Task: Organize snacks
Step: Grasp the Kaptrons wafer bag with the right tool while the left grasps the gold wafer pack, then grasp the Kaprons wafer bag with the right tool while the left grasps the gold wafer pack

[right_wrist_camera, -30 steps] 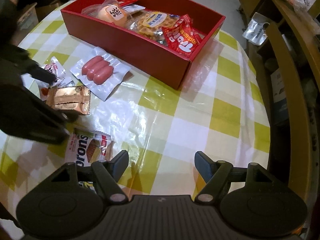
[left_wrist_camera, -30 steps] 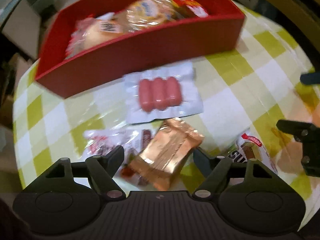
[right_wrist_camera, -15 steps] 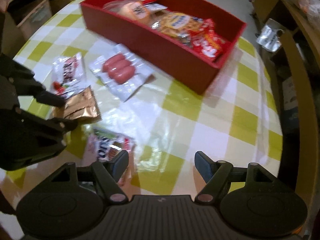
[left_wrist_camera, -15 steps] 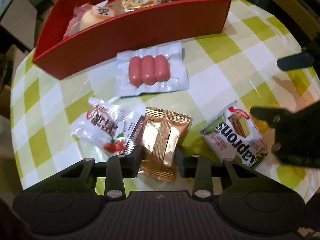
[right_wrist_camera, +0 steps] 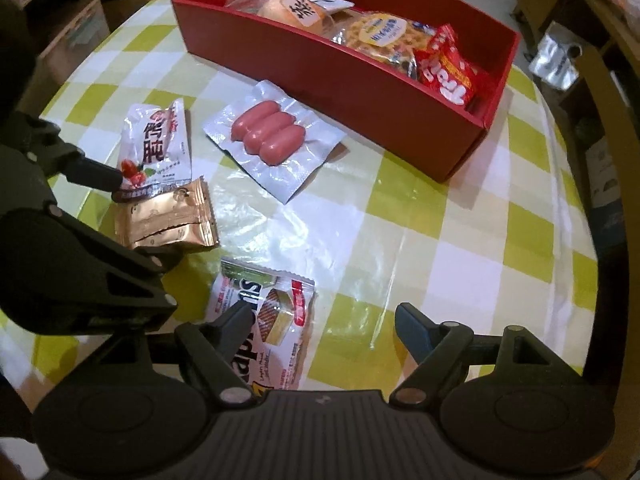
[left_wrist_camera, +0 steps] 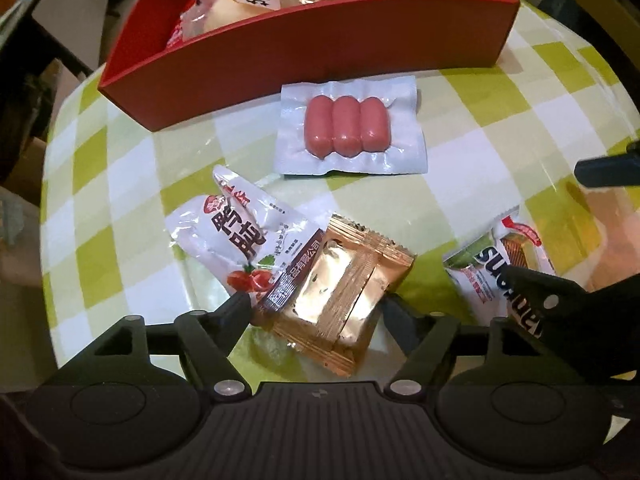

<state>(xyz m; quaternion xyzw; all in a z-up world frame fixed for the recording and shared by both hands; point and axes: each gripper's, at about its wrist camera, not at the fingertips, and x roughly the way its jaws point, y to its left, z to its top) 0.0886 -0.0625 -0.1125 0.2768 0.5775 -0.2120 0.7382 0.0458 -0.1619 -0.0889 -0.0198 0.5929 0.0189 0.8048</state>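
Gold foil snack packet (left_wrist_camera: 336, 304): in the left wrist view it lies on the checked tablecloth (left_wrist_camera: 460, 152) between the spread jaws of the left gripper (left_wrist_camera: 314, 308), neither pad pressing it; these jaws have just been opening.
White chilli-print pouch (left_wrist_camera: 240, 240): touching the gold packet, ahead of the left jaw.
Sausage pack (left_wrist_camera: 348, 130): straight ahead of the jaws, short of the red box (left_wrist_camera: 320, 48), which holds more wrapped snacks.
Wafer packet (right_wrist_camera: 272, 320): in the right wrist view it lies flat, partly under the left jaw of the right gripper (right_wrist_camera: 322, 318) and reaching into the gap; these jaws have just been opening and stand apart, gripping nothing.
Right view, left of the jaws: the left gripper astride the gold packet.
Red box, right view: well ahead, bread, waffles and a red bag inside.
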